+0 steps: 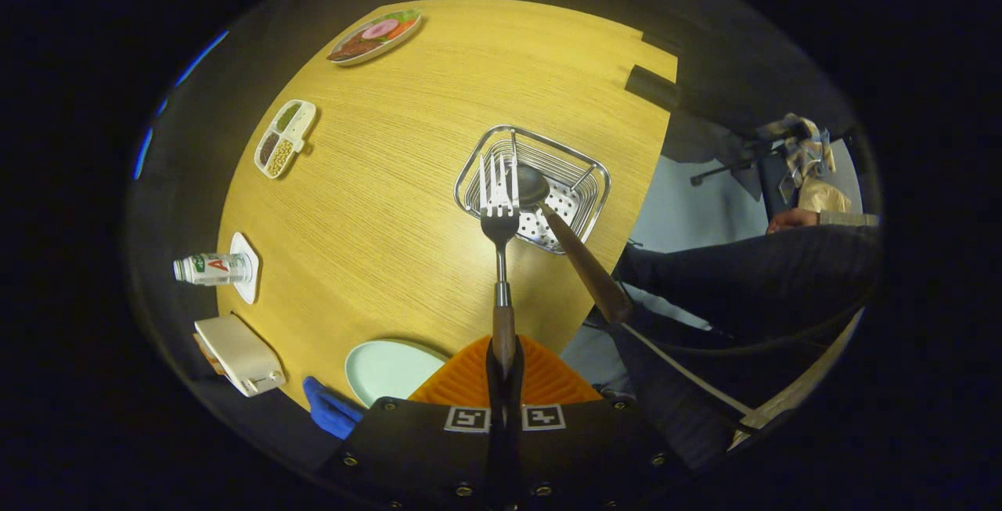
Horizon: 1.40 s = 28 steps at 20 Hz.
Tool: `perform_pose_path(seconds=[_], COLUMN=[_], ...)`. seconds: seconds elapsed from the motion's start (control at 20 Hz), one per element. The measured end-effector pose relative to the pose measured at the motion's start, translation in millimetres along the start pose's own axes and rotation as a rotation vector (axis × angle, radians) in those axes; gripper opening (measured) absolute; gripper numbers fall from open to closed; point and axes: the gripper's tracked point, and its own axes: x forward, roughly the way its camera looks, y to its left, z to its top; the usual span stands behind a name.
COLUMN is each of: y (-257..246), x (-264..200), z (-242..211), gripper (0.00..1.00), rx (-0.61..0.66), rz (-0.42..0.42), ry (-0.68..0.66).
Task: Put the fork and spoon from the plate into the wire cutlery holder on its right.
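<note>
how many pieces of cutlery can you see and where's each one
2. The fork is clamped by its handle between the fingers of the gripper, tines over the wire cutlery holder. The spoon stands in the holder, its handle leaning out.

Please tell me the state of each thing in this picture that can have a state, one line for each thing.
gripper: shut on the fork's handle
fork: held, tines over the holder's rim
spoon: bowl in the holder, handle leaning out
wire cutlery holder: upright on the table
plate: bare
bottle: lying on its side
</note>
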Motion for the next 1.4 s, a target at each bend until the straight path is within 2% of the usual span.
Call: perform_pose_path(seconds=[0.3, 0.7, 1.25, 1.4], y=[22.9, 45.9, 49.5, 49.8], x=[-8.1, -6.9, -11.2, -17.7], z=[14.2, 36.6, 43.0, 38.8], gripper=[0.01, 0.01, 0.01, 0.1], rx=[0.196, 0.445, 0.564, 0.573], rz=[0.041, 0.151, 0.253, 0.267], ry=[0.163, 0.417, 0.599, 0.649])
